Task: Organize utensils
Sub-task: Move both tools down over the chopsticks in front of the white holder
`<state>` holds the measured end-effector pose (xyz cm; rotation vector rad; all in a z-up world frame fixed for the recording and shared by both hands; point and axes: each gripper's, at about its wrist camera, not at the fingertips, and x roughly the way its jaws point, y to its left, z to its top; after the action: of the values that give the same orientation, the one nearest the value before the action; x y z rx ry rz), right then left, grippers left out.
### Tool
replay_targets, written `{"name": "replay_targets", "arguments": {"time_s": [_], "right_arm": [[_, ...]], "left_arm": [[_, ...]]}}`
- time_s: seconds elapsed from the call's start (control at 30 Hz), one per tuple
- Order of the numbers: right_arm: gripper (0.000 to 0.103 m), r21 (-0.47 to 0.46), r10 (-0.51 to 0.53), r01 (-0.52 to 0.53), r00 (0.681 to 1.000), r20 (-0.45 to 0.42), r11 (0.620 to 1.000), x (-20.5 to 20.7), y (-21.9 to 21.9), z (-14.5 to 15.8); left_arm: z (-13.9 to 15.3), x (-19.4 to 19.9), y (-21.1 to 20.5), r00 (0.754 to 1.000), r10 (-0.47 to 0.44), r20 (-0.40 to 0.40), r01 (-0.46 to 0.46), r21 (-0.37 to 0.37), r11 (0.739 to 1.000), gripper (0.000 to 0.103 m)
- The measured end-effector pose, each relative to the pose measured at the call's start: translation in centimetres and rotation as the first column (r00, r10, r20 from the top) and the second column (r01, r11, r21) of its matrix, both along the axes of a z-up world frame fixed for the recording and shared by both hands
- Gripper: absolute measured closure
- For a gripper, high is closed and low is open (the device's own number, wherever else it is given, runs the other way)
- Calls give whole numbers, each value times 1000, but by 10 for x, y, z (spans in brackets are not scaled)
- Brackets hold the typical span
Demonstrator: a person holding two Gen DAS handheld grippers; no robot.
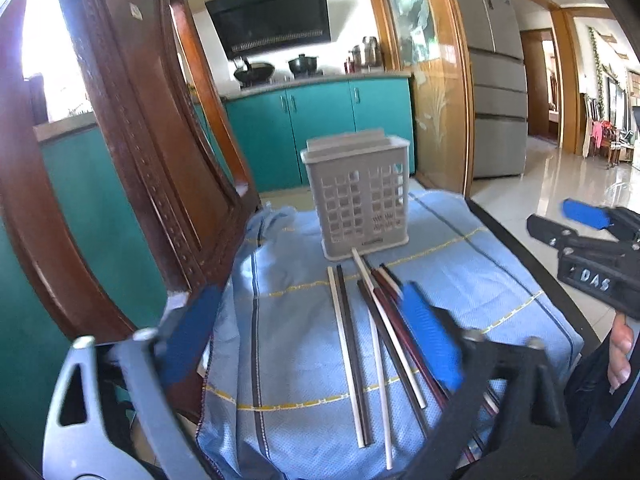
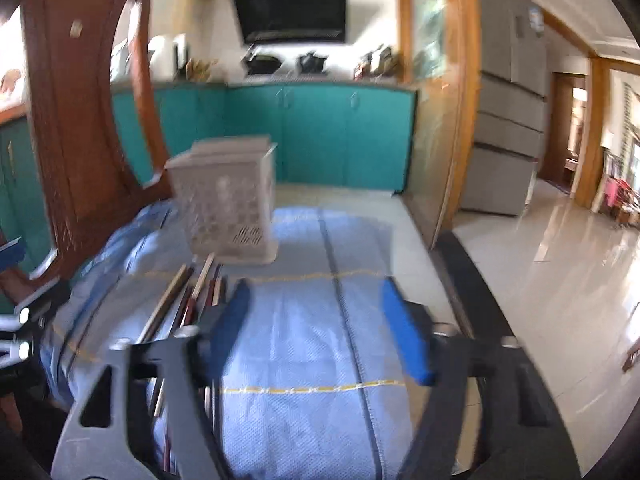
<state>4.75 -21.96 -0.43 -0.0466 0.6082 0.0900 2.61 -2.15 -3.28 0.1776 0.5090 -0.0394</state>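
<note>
Left gripper point(image 1: 316, 344) jaws apart, gripping nothing, straddling the chopsticks point(image 1: 372, 332) loose on the blue cloth point(image 1: 460, 280). Right gripper point(image 2: 320, 336) jaws apart over bare cloth, empty, chopsticks just left. Perforated grey basket point(image 1: 356, 196) upright at the chopsticks' far end; wooden chair point(image 1: 132, 152) far left.

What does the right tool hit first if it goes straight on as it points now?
Probably just the bare blue cloth between the open right tool's fingers. The chopsticks and basket sit left of that line, though blur makes depth uncertain.
</note>
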Motion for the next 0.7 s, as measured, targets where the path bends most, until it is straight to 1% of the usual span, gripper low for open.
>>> {"name": "replay_targets", "arguments": {"time_s": [0.03,0.07,0.1,0.13,0.17,0.2,0.23,0.27,0.3,0.37,0.4,0.43,0.47,0.5,0.57,0.6,0.63,0.67,0.7], "right_arm": [[58,13,59,-58,996,-72,998,12,7,-3],[60,33,110,-106,984,-138,994,24,13,-7],[63,52,154,-147,968,-199,988,38,17,-11],[64,69,200,-188,943,-266,980,52,24,-16],[65,91,246,-229,908,-340,969,70,31,-22],[65,101,267,-248,886,-378,964,80,37,-27],[65,117,297,-274,849,-438,955,93,46,-36],[65,130,312,-285,822,-477,950,101,53,-44],[65,126,311,-288,803,-509,949,108,61,-54],[65,86,282,-280,798,-532,956,119,70,-68],[67,75,263,-265,803,-535,961,127,73,-74],[71,89,261,-254,801,-539,963,134,72,-77],[72,121,262,-234,797,-545,965,142,72,-81],[73,137,252,-212,798,-548,968,151,72,-83],[75,124,242,-209,802,-546,970,163,79,-86],[78,103,242,-223,797,-553,969,167,86,-90],[81,98,251,-237,798,-549,967,169,91,-91],[82,61,241,-249,802,-546,967,171,96,-93],[94,20,222,-251,813,-538,968,169,100,-94]], "left_arm": [[0,6,-1,999,-13,-34,14,5,1000,39],[1,17,-3,994,-41,-96,42,10,999,57],[4,26,-4,988,-63,-139,64,4,998,67],[6,35,-4,983,-78,-167,78,-5,997,69],[9,46,-4,977,-90,-195,89,-14,996,70],[16,63,-4,969,-100,-227,97,-23,995,71],[21,78,-2,964,-105,-244,99,-37,994,71],[24,90,0,962,-103,-251,94,-48,994,71],[24,104,2,961,-90,-261,78,-54,995,71],[17,125,6,953,-81,-291,61,-77,995,71],[11,130,9,948,-81,-307,54,-96,994,71],[0,139,13,936,-80,-343,38,-129,991,71],[-12,147,16,918,-78,-390,20,-152,988,71],[-26,156,17,891,-67,-448,-4,-157,988,73],[-45,169,15,849,-50,-525,-34,-148,988,76],[-55,176,14,827,-36,-561,-54,-144,988,76],[-61,179,14,816,-21,-578,-72,-137,988,76],[-64,180,15,808,-9,-590,-84,-130,988,76],[-68,183,15,798,2,-603,-95,-122,988,76]]}}
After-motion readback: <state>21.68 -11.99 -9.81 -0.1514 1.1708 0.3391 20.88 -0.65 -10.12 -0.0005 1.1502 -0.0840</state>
